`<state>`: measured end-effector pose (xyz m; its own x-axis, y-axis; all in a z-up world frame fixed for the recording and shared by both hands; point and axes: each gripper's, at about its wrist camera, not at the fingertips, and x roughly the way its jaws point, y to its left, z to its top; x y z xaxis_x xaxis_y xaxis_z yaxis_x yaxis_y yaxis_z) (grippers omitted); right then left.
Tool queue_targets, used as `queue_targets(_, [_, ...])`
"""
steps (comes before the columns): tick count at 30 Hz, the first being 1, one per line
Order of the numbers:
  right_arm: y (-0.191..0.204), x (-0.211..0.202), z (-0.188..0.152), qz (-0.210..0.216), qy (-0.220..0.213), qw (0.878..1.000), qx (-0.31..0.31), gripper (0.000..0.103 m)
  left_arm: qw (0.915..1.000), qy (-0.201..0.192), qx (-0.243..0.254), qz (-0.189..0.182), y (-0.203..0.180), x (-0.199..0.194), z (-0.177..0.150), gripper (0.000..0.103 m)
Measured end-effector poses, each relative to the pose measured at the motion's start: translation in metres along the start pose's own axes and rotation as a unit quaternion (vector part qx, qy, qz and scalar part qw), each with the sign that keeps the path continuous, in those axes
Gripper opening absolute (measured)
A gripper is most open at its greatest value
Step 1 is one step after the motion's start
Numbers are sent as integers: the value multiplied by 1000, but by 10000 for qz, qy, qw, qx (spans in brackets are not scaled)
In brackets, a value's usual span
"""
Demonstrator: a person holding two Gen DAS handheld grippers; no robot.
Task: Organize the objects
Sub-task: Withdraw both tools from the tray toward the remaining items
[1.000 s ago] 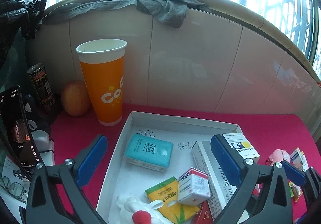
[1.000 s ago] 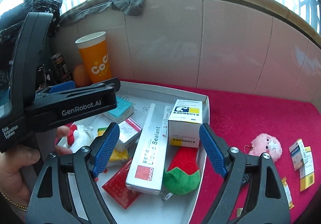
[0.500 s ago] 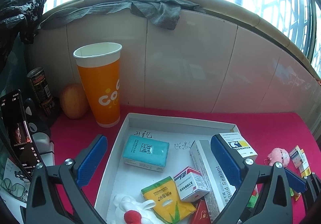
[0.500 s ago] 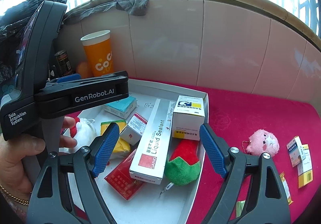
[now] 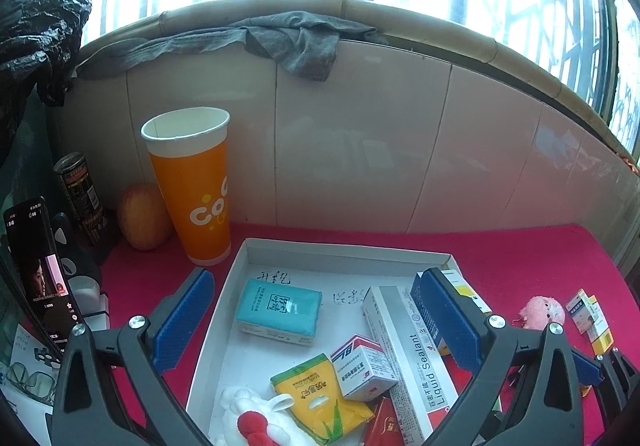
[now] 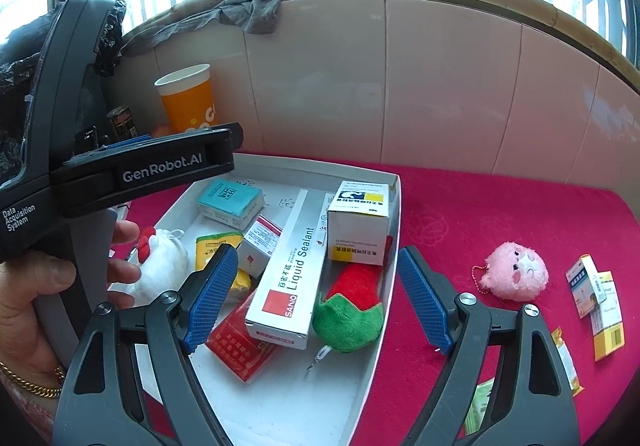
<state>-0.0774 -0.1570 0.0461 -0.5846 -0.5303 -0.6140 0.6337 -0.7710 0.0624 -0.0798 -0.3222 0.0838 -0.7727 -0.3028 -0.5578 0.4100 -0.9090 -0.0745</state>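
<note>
A white cardboard tray (image 5: 340,246) (image 6: 384,310) sits on the red cloth. It holds a teal tissue pack (image 5: 279,311) (image 6: 229,202), a long Liquid Sealant box (image 5: 412,358) (image 6: 294,266), a white-yellow medicine box (image 6: 359,222), a small red-white box (image 5: 366,368), a yellow packet (image 5: 320,398), a red packet (image 6: 240,346), a white plush (image 6: 164,266) and a red-green plush (image 6: 352,306). My left gripper (image 5: 316,322) is open and empty above the tray. My right gripper (image 6: 316,302) is open and empty over the tray's near end.
A pink plush (image 6: 516,276) (image 5: 542,312) and small medicine boxes (image 6: 596,294) (image 5: 590,314) lie on the cloth to the right. An orange paper cup (image 5: 192,182), an apple (image 5: 142,216), a can (image 5: 80,198) and a phone (image 5: 38,274) stand at the left by the tiled wall.
Both grippers have drawn back and risen a little, so the tray and cup look smaller and lower. Both stay open. Nothing in the tray has moved.
</note>
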Motion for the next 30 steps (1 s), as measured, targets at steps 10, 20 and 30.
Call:
queue_targets(10, [-9, -13, -8, -104, -90, 9999, 32, 83, 9997, -81, 197, -76, -14, -6, 0, 103])
queue_targets(20, [-31, -24, -17, -239, -114, 9992, 285, 83, 9990, -83, 429, -122, -31, -8, -3, 103])
queue_targets(30, [-60, -35, -27, -432, -145, 9973, 576, 83, 9978, -97, 531, -396, -45, -12, -6, 103])
